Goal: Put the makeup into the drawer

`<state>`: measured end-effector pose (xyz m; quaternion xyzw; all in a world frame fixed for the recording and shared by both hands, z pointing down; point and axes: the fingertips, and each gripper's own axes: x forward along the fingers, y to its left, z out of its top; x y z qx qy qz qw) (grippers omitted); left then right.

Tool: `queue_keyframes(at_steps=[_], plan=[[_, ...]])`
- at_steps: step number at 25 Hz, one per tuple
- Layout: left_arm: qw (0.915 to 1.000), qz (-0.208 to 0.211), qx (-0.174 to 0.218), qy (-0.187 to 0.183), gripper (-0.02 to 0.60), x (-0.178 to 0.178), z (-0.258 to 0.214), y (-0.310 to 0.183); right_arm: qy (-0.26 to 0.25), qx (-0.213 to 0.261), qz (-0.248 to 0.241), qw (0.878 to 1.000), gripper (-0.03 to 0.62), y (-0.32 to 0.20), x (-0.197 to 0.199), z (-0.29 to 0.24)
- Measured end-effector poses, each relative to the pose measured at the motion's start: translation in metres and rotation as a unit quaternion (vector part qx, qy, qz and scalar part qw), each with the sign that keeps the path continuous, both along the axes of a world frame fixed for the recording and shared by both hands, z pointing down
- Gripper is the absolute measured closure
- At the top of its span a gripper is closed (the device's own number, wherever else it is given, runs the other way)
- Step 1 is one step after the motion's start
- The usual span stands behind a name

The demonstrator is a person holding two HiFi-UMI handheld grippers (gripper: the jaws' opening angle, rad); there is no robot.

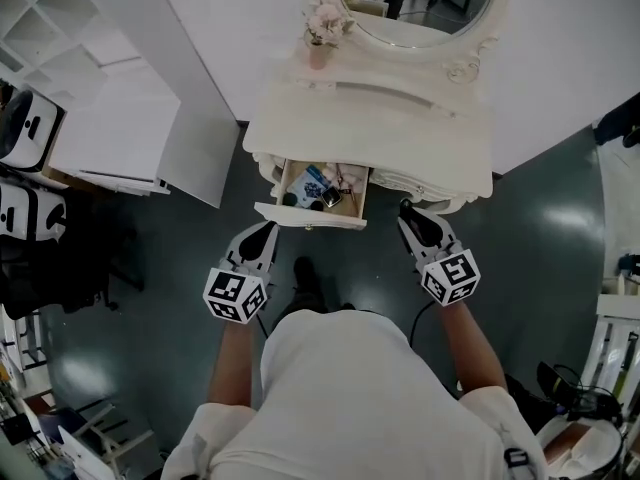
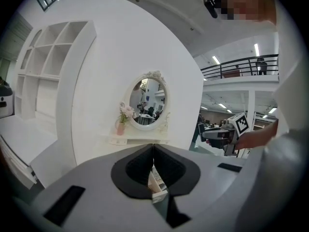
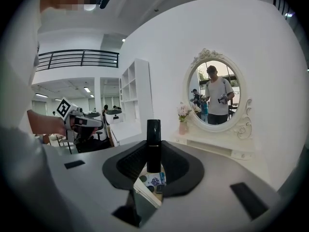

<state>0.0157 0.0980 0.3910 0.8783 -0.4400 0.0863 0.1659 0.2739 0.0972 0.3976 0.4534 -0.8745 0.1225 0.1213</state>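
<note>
A black makeup tube (image 3: 153, 144) stands upright between the pads of my right gripper (image 3: 153, 152), which is shut on it. In the head view my right gripper (image 1: 410, 211) is just right of the open white drawer (image 1: 305, 215) of the dressing table (image 1: 370, 118). The drawer holds several small cosmetics, among them a blue-and-white packet (image 1: 313, 182). My left gripper (image 1: 262, 231) hovers at the drawer's front left corner. Its jaws (image 2: 153, 149) are shut with nothing between them. Below both pairs of jaws the drawer (image 3: 150, 181) shows through.
An oval mirror (image 1: 420, 3) and a small pink vase of flowers (image 1: 320, 40) stand on the dressing table. A white shelf unit (image 1: 110, 118) stands to the left. The floor (image 1: 150, 298) is dark. The person's own body (image 1: 350, 398) fills the lower head view.
</note>
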Motion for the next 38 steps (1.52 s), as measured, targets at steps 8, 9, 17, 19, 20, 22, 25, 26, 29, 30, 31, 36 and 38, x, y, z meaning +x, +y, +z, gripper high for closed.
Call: queue_keyframes(at_steps=[8,9,17,19,20,22,25,26,29,30,31,36,38], plan=[[0.9978,0.064,0.004,-0.017,0.565,-0.017,0.009,-0.057,0.006,-0.01,0.039,0.999,0.491,-0.04,-0.024,0.005],[0.9973,0.071,0.003,-0.019,0.565,-0.02,0.011,-0.064,0.007,-0.011,0.044,0.999,0.491,-0.046,-0.028,0.005],[0.9937,0.112,-0.006,-0.009,0.565,-0.045,0.018,-0.109,0.026,-0.02,0.065,0.997,0.491,-0.081,-0.06,0.003],[0.9927,0.12,-0.01,-0.006,0.565,-0.048,0.022,-0.116,0.027,-0.022,0.069,0.997,0.491,-0.085,-0.066,0.002],[0.9924,0.122,-0.012,-0.005,0.565,-0.049,0.023,-0.118,0.027,-0.024,0.07,0.997,0.491,-0.086,-0.069,0.003],[0.9923,0.123,-0.017,0.0,0.565,-0.051,0.025,-0.12,0.032,-0.029,0.07,0.997,0.491,-0.086,-0.073,0.005],[0.9927,0.119,-0.021,0.009,0.565,-0.053,0.025,-0.122,0.038,-0.037,0.07,0.996,0.491,-0.087,-0.074,0.007],[0.9928,0.117,-0.022,0.01,0.565,-0.054,0.026,-0.123,0.039,-0.039,0.07,0.996,0.491,-0.088,-0.075,0.007],[0.9931,0.114,-0.026,0.013,0.565,-0.054,0.028,-0.125,0.04,-0.042,0.063,0.996,0.491,-0.095,-0.077,0.008],[0.9933,0.112,-0.027,0.012,0.565,-0.054,0.029,-0.127,0.041,-0.043,0.06,0.996,0.491,-0.098,-0.077,0.009],[0.9936,0.109,-0.028,0.011,0.565,-0.055,0.031,-0.128,0.041,-0.044,0.056,0.997,0.491,-0.102,-0.078,0.01],[0.9955,0.088,-0.034,0.01,0.565,-0.056,0.034,-0.138,0.042,-0.05,0.033,0.997,0.491,-0.12,-0.079,0.014],[0.9962,0.078,-0.037,0.01,0.565,-0.055,0.035,-0.142,0.041,-0.053,0.023,0.997,0.491,-0.13,-0.078,0.017]])
